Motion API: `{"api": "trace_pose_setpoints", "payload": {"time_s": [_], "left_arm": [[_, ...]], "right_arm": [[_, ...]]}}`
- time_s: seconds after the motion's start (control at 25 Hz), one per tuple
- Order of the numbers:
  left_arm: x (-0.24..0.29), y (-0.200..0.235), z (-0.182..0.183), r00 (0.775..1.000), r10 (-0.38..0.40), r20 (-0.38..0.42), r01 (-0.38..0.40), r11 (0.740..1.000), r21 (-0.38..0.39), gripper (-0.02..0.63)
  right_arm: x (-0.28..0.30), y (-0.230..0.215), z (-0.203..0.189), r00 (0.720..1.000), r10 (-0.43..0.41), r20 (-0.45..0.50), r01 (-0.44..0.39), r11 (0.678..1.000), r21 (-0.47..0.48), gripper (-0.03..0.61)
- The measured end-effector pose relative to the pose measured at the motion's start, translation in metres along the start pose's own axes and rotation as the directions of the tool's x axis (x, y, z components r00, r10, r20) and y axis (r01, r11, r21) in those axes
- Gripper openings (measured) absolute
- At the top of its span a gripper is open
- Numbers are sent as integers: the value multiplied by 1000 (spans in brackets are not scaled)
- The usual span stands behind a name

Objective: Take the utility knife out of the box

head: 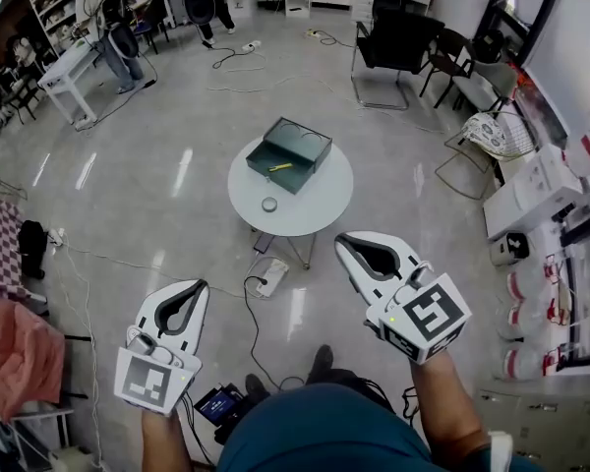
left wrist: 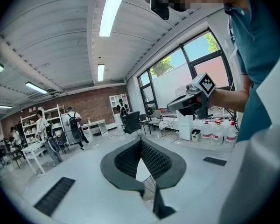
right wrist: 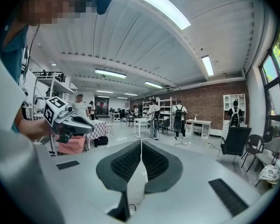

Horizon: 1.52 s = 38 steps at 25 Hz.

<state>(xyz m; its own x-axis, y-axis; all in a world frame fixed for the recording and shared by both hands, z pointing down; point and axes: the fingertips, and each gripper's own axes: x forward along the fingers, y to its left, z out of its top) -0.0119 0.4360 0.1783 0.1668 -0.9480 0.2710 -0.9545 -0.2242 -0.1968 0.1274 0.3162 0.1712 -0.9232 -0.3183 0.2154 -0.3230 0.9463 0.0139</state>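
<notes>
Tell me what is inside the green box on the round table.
Inside the open green box lies a yellow utility knife; nothing else shows there. Its walls cover part of the floor, so small items there cannot be ruled out.

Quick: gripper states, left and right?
Left gripper: closed, holding nothing.
Right gripper: closed, holding nothing.

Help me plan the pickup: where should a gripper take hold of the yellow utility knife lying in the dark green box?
Probably mid-body, from straight above. The yellow utility knife lies flat on the floor of the open dark green box, whose walls block a sideways approach; jaws set across its narrow width suit its long, slim shape.
</notes>
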Motion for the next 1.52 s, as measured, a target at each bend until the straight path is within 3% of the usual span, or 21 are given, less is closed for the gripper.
{"api": "trace_pose_setpoints", "payload": {"time_s": [0.44,0.68,0.88,1.16,1.52], "left_arm": [[55,-40,30,999,34,-28,-33,999,26,18],[84,-36,31,999,-5,-39,6,1000,25,18],[119,-25,30,996,-94,-2,94,995,43,18],[144,33,32,975,-215,48,212,975,61,18],[155,134,6,949,-305,73,300,951,76,18]], "right_arm": [[-29,-73,-9,998,17,60,-18,1000,12,38],[-38,-95,-21,999,-29,24,28,999,46,38],[-32,-113,-29,994,-109,-10,109,993,54,38],[6,-113,-12,972,-230,-39,232,971,64,38],[95,-87,11,949,-307,-66,311,949,56,38]]}}
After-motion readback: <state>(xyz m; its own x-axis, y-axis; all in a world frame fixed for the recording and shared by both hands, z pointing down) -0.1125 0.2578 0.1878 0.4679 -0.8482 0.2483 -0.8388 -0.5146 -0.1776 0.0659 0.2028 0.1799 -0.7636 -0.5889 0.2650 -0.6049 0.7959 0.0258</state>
